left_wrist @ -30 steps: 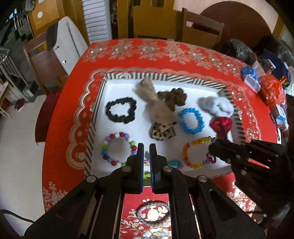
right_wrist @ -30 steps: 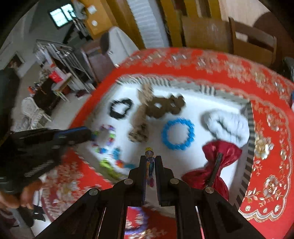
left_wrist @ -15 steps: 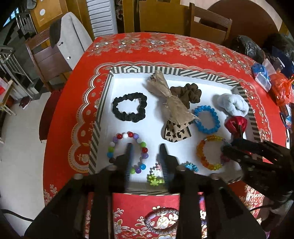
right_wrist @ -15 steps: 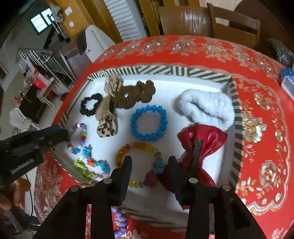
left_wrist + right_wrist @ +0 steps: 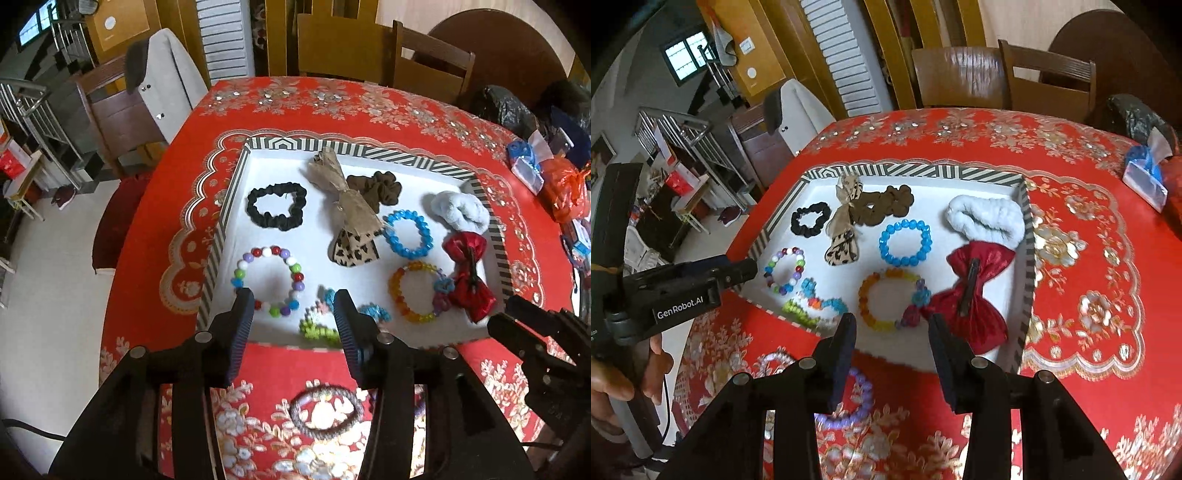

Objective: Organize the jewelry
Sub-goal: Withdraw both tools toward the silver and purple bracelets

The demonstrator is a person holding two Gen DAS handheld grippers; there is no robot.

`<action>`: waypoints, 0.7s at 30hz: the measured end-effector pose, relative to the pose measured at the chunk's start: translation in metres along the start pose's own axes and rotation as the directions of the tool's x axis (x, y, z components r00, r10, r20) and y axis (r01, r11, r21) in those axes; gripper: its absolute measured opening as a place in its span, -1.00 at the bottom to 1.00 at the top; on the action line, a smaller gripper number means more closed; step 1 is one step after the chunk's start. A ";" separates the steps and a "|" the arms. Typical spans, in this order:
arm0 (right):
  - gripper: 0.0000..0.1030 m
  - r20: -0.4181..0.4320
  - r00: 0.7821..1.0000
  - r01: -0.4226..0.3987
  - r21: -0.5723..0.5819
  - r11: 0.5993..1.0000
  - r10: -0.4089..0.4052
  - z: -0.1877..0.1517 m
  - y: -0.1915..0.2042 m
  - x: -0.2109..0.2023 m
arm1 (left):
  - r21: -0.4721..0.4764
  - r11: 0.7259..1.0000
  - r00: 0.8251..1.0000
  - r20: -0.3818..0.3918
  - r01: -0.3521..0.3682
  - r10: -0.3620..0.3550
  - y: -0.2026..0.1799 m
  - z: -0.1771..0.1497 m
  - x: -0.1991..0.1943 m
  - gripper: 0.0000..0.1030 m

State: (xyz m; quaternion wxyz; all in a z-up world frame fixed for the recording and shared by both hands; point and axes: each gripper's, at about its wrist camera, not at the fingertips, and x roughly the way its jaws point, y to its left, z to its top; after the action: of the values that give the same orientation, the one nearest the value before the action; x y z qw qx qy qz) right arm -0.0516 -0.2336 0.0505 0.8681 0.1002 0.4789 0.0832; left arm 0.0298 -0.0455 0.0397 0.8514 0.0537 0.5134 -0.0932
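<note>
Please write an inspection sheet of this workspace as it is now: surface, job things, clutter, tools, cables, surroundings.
Surface: round table with red floral cloth.
Job's things: striped-rim tray holds black scrunchie, brown scrunchie, white fluffy scrunchie, leopard bow, red bow, blue bead bracelet, multicolour bead bracelet, amber bead bracelet, small flower bracelet. Outside the tray, on the cloth: brown hair tie, purple bead bracelet.
Clutter: blue packet and bags at the table's right edge.
Tools: left tool open, empty; right tool open, empty.
Cables: black cable, lower left.
Surroundings: wooden chairs, a coat over a chair.
</note>
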 end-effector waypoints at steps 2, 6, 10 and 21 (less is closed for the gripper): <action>-0.24 0.008 1.000 -0.002 0.001 1.000 0.002 -0.006 0.002 -0.007 | 0.002 1.000 1.000 0.009 -0.006 0.006 -0.001 -0.004 -0.006 -0.14; -0.16 0.023 1.000 0.007 -0.003 1.000 -0.007 -0.016 0.007 -0.020 | -0.002 1.000 1.000 0.024 -0.006 0.006 -0.004 -0.016 -0.021 -0.14; -0.16 0.032 0.999 0.012 -0.010 1.000 -0.012 -0.025 0.011 -0.032 | -0.004 1.000 0.999 0.042 -0.006 0.006 -0.007 -0.028 -0.034 -0.13; -0.16 0.048 0.999 0.024 -0.026 0.999 -0.023 -0.057 0.019 -0.066 | -0.014 1.000 0.998 0.069 0.001 0.000 -0.011 -0.063 -0.064 -0.11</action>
State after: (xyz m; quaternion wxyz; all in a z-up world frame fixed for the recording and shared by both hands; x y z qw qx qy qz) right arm -0.1359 -0.2259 0.0796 0.8814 0.0852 0.4582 0.0769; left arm -0.0563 -0.0382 0.0665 0.8689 0.0442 0.4845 -0.0918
